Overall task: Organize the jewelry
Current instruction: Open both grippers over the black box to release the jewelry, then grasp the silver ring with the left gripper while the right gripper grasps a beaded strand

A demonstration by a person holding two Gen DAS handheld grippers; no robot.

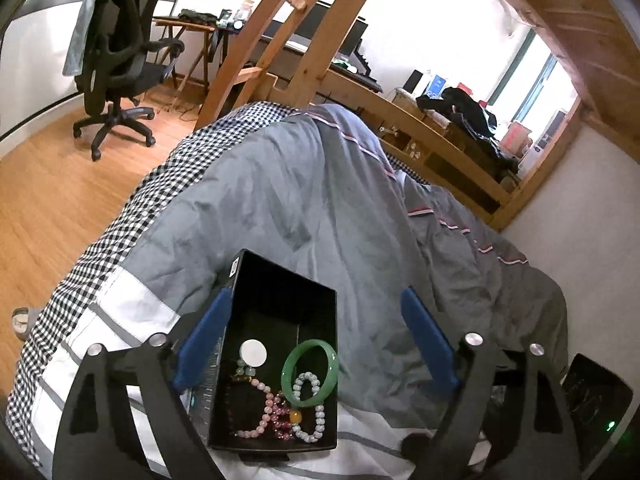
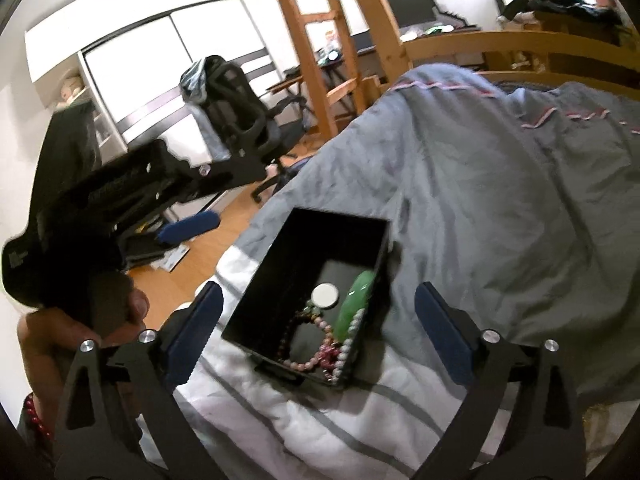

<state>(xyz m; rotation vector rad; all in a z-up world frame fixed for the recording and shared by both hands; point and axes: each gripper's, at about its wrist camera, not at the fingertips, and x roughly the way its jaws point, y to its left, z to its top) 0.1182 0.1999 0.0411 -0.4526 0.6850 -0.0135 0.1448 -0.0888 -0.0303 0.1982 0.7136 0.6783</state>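
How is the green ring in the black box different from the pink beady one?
The green bangle is one smooth, solid hoop, while the pink bead bracelet is many small round beads on a string. The green bangle keeps a stiff round shape; the pink bead bracelet lies bent in a loose curve. Both lie inside the black box on the bed.

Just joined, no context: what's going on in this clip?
A person holds a two-finger gripper in each hand over a bed, sorting jewelry. A black box sits on the quilt holding a green bangle, pink and pale bead bracelets and a white disc. The left gripper and right gripper both stand open around the box, gripping nothing.
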